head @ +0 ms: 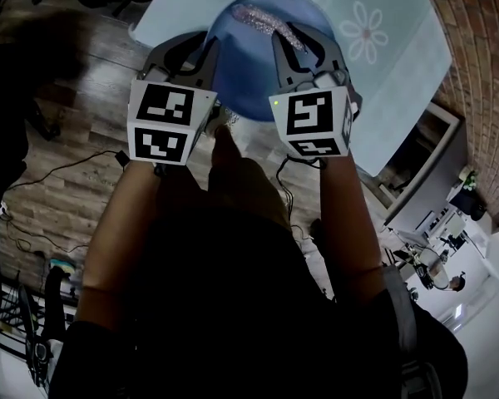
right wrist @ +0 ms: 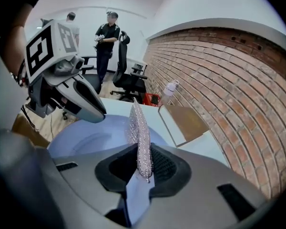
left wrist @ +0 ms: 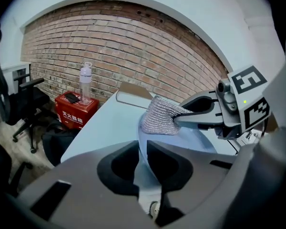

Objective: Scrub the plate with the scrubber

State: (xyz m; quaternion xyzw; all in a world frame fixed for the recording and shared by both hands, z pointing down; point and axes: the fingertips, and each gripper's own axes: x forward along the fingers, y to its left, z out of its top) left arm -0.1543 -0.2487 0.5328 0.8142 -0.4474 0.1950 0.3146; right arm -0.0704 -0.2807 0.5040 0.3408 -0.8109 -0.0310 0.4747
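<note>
**Q:** Head view first: why's the round blue plate (head: 249,77) parked right at the near edge of the pale table (head: 399,56)?

**A:** Easy reach for me, I reckon. Left gripper view: my left gripper (left wrist: 143,149) is nearly closed, pinching the plate's rim so it shouldn't skate around once I start rubbing. Right gripper view: my right gripper (right wrist: 143,159) is clamped tight on the silvery mesh scrubber (right wrist: 139,128), which sticks out edge-on over the plate's well. Can't tell if it's touching yet.
</note>
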